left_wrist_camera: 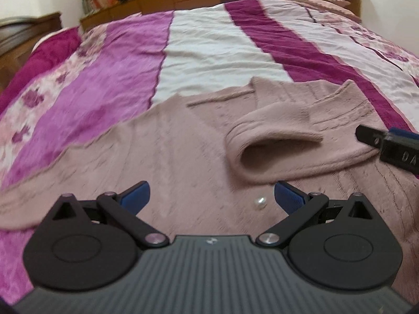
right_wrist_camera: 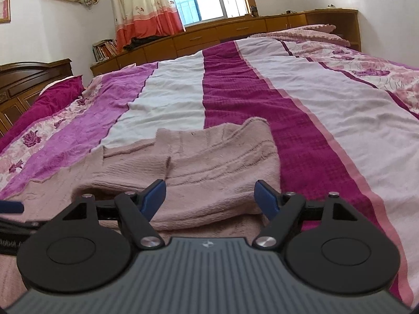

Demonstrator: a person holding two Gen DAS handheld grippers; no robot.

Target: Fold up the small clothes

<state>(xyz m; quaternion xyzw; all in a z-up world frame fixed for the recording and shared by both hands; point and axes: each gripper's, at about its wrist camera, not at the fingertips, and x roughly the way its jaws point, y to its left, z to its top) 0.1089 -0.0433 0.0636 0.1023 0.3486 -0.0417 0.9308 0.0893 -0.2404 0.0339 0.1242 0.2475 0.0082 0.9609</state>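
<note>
Both grippers, left point(left_wrist_camera: 212, 196) and right point(right_wrist_camera: 210, 196), we held wide apart, gripping nothing. Across the frame stretched the striped bedspread point(left_wrist_camera: 209, 44); mid-frame lay the pink sweater point(left_wrist_camera: 183, 141), sleeve point(left_wrist_camera: 275, 154) folded over, pearl button point(left_wrist_camera: 261, 201) lowest.

Both wrist views low, close, sharing sweater point(left_wrist_camera: 183, 141) point(right_wrist_camera: 214, 157).

Fuzzy matt knit sweater point(left_wrist_camera: 183, 144), woven cloth bedspread point(left_wrist_camera: 222, 44), glossy wooden cabinets point(right_wrist_camera: 235, 30)
</note>
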